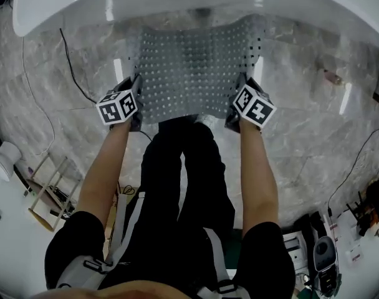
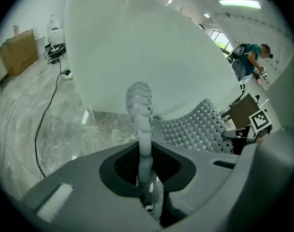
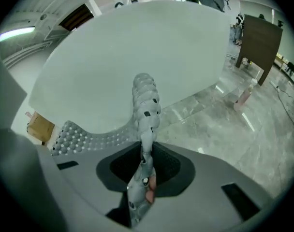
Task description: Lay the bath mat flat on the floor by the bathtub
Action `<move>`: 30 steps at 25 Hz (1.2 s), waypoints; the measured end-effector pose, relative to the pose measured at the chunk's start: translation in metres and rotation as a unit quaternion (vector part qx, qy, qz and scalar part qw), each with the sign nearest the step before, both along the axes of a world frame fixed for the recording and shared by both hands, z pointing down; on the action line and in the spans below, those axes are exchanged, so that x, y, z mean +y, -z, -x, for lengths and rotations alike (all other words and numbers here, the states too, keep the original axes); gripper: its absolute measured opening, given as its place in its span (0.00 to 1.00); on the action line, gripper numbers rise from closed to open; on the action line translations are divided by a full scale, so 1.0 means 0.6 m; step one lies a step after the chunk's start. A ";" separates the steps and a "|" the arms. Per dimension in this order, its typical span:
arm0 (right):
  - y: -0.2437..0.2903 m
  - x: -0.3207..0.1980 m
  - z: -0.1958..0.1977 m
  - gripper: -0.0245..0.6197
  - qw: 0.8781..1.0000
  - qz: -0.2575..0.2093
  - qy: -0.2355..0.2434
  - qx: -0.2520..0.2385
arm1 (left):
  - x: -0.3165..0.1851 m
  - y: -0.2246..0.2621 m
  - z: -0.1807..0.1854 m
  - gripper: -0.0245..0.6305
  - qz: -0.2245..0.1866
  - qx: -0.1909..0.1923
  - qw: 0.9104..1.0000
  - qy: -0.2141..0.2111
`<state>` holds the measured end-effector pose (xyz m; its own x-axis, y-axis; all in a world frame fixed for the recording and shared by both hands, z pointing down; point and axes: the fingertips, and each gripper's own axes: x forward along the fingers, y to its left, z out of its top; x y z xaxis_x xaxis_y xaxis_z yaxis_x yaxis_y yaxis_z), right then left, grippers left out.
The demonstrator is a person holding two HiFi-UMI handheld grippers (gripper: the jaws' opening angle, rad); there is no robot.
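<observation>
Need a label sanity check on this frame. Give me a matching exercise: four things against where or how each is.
Things:
1. bath mat
2. bathtub
3. pink bottle
4. left gripper

Place or state:
A. white, just beyond the mat
B. shut on the mat's left edge
C. grey, studded, held up at two edges
D. on the marble floor, off to the mat's right

Pairs: 1-C, 2-A, 3-D, 4-B
</observation>
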<state>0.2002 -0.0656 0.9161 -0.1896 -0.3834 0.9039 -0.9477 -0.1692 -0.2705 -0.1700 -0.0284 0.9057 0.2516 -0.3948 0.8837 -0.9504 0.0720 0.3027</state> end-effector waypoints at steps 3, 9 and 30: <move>-0.124 -0.028 0.003 0.15 1.000 0.007 0.006 -0.003 | -0.026 -0.121 0.017 0.13 0.005 0.000 1.000 0.018; -0.308 -0.056 -0.017 0.16 1.000 0.028 -0.003 0.001 | -0.065 -0.295 0.034 0.16 0.012 -0.010 1.000 0.019; -0.131 -0.012 -0.013 0.05 0.985 0.036 0.154 0.071 | -0.041 -0.117 -0.006 0.04 0.041 -0.106 0.992 -0.062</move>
<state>0.2079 -0.0727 0.9945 -0.1561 -0.2612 0.9526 -0.9846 0.1185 -0.1288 -0.1665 -0.0529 0.9761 0.0994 -0.2976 0.9495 -0.9950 -0.0324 0.0940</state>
